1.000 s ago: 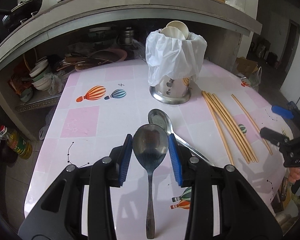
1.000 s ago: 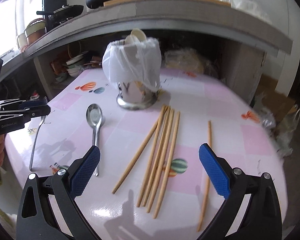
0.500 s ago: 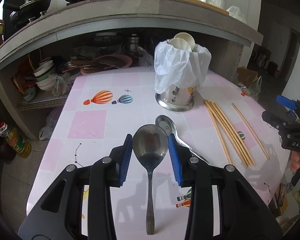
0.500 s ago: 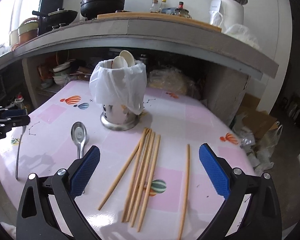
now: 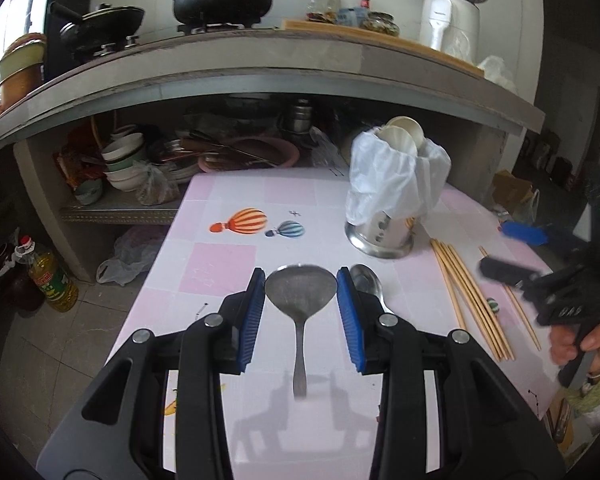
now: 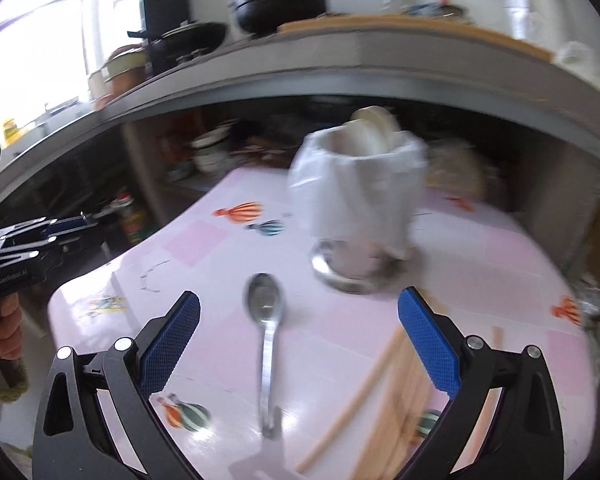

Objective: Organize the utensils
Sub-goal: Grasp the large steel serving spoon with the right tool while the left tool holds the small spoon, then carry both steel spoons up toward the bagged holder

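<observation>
From the left wrist, the left tongs (image 5: pixel 301 298) clench a metal spoon (image 5: pixel 300 295) by its bowl, handle hanging above the pink counter (image 5: pixel 224 268). From the right wrist, the right tongs (image 6: pixel 299 340) stand released over a second spoon (image 6: pixel 266 312) lying beside the chopsticks (image 6: pixel 356 396)

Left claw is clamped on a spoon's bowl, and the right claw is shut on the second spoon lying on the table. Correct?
Not quite. The left claw does grip the held spoon by its bowl, but the right claw is open and empty; the second spoon lies free on the table between its jaws. The right wrist view shows this.
</observation>
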Demonstrator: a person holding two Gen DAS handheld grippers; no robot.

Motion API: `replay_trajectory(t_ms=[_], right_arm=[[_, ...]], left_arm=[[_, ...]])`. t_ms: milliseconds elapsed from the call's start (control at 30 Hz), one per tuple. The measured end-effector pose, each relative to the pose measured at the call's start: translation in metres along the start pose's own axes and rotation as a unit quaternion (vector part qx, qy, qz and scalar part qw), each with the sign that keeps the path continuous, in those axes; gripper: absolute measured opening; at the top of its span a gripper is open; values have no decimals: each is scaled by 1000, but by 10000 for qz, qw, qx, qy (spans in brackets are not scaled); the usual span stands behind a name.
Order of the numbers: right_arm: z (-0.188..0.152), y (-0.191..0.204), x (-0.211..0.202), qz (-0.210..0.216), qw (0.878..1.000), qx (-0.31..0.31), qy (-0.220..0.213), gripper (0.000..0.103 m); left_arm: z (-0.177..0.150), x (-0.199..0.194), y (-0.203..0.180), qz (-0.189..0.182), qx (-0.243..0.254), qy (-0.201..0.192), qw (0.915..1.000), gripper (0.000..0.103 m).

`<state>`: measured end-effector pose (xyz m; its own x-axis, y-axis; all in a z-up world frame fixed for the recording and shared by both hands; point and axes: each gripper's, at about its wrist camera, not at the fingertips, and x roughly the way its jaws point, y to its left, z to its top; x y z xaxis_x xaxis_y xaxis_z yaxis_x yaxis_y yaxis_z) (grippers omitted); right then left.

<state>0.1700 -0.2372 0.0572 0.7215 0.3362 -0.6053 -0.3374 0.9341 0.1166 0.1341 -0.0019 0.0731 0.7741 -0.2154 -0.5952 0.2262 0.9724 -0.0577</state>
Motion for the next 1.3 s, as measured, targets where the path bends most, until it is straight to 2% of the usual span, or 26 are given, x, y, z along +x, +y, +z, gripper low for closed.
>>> replay_trajectory(t_ms=[133,333,600,933,1167,1300], right_arm=[[6,16,32,266,9994,-90,212,96],[11,23,73,434,9977,-46,519,95],[9,30,117,295,9943,-128,1016,78],[6,36,148,93,9896,-347,1393,74],[-1,40,159,-105,9864,-493,1564,52],[-2,40,161,-139,9856,-512,1608,45]], left_arm=[[0,-4,10,92,-119,-65,9999,35],[3,-9,26,208,-278,-172,9992,35],[1,-6,38,266,-421,-170,9986,35],[-3,0,46,230,-549,-146,9981,35],[-3,1,47,228,-550,-154,9981,35],[-3,0,47,222,-554,-157,9981,35]])
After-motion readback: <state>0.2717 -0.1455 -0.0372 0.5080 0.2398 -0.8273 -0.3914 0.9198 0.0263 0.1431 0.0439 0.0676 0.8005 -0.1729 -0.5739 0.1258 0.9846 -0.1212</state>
